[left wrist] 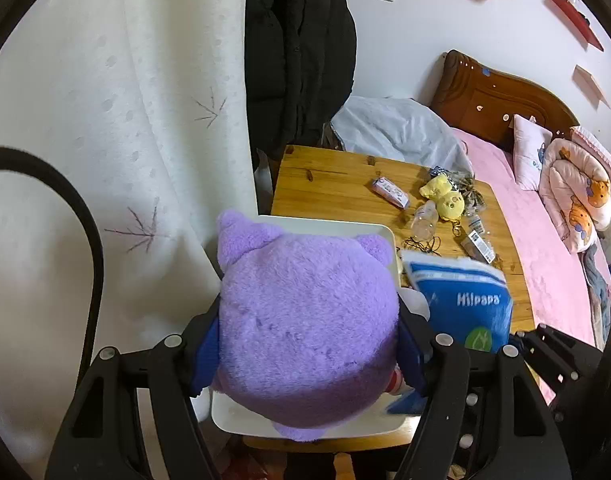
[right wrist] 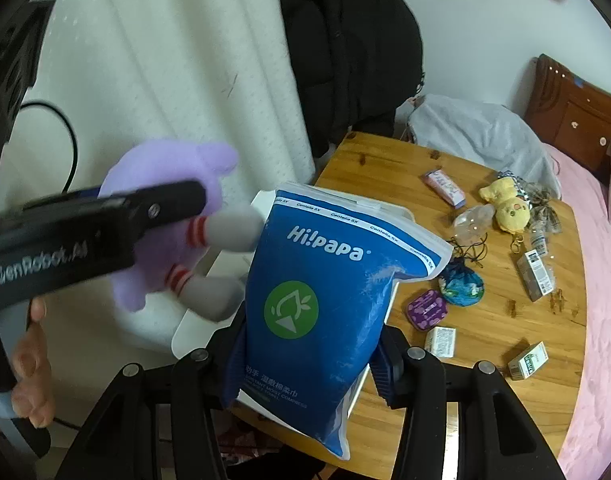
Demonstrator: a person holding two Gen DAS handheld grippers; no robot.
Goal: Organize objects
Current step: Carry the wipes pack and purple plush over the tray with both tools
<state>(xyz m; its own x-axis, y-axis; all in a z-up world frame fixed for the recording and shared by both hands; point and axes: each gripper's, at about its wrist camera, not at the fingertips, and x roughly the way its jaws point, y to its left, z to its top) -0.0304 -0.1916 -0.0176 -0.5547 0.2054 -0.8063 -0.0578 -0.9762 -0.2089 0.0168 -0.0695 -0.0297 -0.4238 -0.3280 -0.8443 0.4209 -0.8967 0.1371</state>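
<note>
While the left gripper (left wrist: 309,344) squeezes the purple plush toy (left wrist: 305,320) just above the white tray (left wrist: 329,226), it should come down slowly and let go only once the toy rests inside. The right gripper (right wrist: 311,354) is clamped on the blue Hi!papa pack (right wrist: 325,300), held up beside the tray over the wooden table (right wrist: 485,320), so keep it clear of the toy.

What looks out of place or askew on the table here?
Small items lie scattered and toppled: a clear bottle on its side, small cartons lying flat at odd angles, a tangled black cord. The yellow plush keychain sprawls among keys. Nothing looks spilled or damaged.
</note>
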